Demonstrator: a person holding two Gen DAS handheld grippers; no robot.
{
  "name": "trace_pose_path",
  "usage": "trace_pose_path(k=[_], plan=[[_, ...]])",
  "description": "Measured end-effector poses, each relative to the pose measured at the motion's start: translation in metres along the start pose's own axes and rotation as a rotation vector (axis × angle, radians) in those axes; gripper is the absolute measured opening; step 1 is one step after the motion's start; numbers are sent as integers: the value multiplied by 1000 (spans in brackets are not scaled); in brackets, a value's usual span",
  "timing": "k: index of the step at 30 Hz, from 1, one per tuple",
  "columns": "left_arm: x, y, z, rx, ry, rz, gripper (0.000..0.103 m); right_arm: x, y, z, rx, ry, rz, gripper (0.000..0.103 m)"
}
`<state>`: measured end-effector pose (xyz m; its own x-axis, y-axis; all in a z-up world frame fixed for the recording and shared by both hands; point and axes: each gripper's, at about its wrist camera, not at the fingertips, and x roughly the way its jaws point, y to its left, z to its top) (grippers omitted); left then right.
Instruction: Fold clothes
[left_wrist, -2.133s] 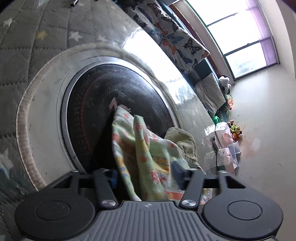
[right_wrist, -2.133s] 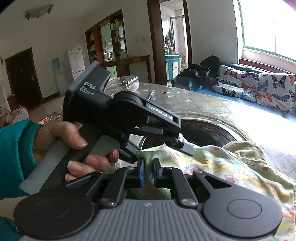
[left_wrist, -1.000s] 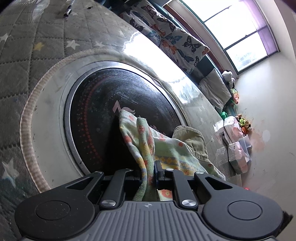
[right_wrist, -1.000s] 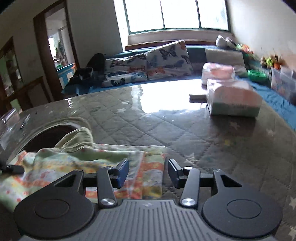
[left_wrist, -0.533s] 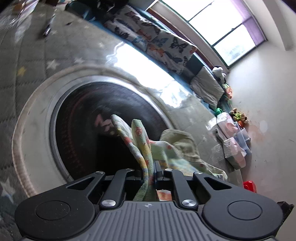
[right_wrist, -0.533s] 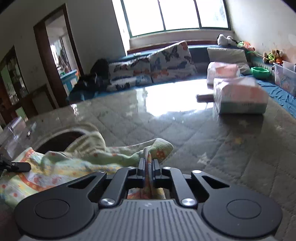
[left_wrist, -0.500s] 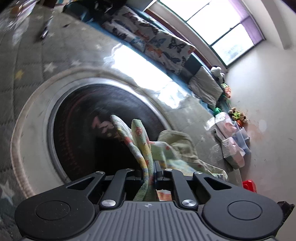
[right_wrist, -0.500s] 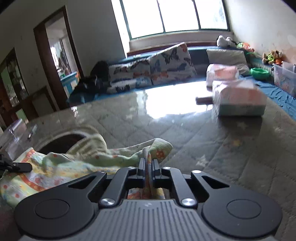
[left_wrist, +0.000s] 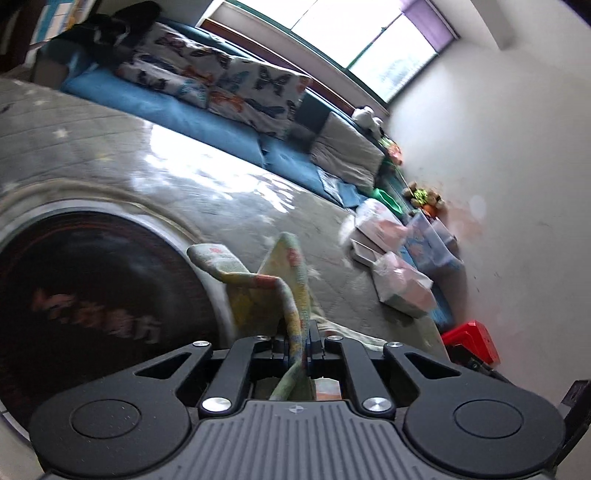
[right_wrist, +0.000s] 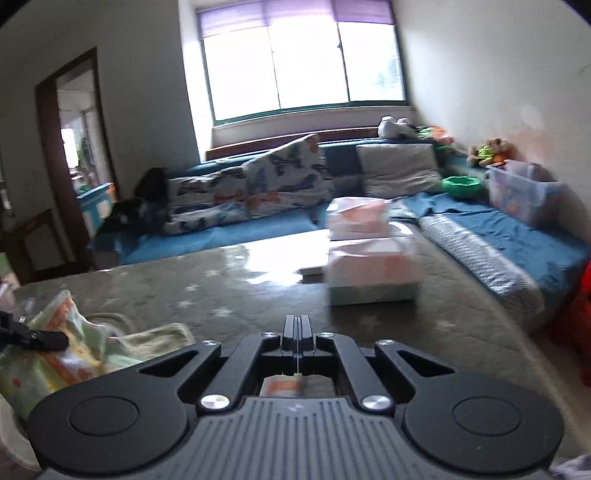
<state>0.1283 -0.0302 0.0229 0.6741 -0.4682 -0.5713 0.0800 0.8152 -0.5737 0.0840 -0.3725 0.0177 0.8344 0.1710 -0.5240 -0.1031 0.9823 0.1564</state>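
Our left gripper (left_wrist: 296, 341) has its jaws clamped tight, with fabric pinched between the fingers and sticking up toward 12 o'clock. Our right gripper (right_wrist: 296, 332) is pressed fully together too, fingers pointing at 12; we can't tell if it's got anything.

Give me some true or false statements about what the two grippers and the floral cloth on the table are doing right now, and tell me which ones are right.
1. The left gripper is shut on the floral cloth. True.
2. The right gripper is wide open. False: its jaws are closed together, with a bit of orange fabric visible just behind them.
3. The tissue packs sit on the quilted table cover. True.
4. The floral cloth lies flat, neatly folded. False: it is bunched and partly lifted.
5. The green bowl is on the table. False: it is on the blue bench.
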Motion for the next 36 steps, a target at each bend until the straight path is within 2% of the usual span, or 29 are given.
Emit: trace_pose_path(k=[3, 6, 10, 12, 13, 15, 18, 21, 22, 27, 36], plan=[[10, -14, 1, 20, 12, -13, 8, -1, -14, -1, 18, 17, -11, 7], [9, -12, -1, 24, 10, 7, 8, 5, -21, -6, 33, 45, -6, 12], [6, -4, 0, 11, 6, 37, 8, 30, -15, -19, 48, 90, 36, 34], [4, -1, 1, 9, 4, 47, 8, 41, -12, -22, 56, 98, 44, 36], [4, 0, 0, 6, 4, 50, 8, 47, -12, -22, 64, 107, 50, 42], [3, 3, 0, 2, 2, 55, 8, 57, -10, -25, 66, 120, 51, 44], [2, 8, -2, -2, 2, 64, 8, 66, -6, -29, 69, 119, 54, 42], [1, 12, -2, -8, 1, 73, 8, 69, 0, -30, 78, 119, 74, 12], [1, 13, -2, -10, 1, 76, 8, 69, 1, -31, 80, 120, 79, 9], [-1, 8, -1, -1, 0, 63, 8, 43, 2, -20, 70, 36, 76, 7], [15, -30, -2, 49, 18, -29, 8, -22, -19, 15, 11, -115, -39, 7]])
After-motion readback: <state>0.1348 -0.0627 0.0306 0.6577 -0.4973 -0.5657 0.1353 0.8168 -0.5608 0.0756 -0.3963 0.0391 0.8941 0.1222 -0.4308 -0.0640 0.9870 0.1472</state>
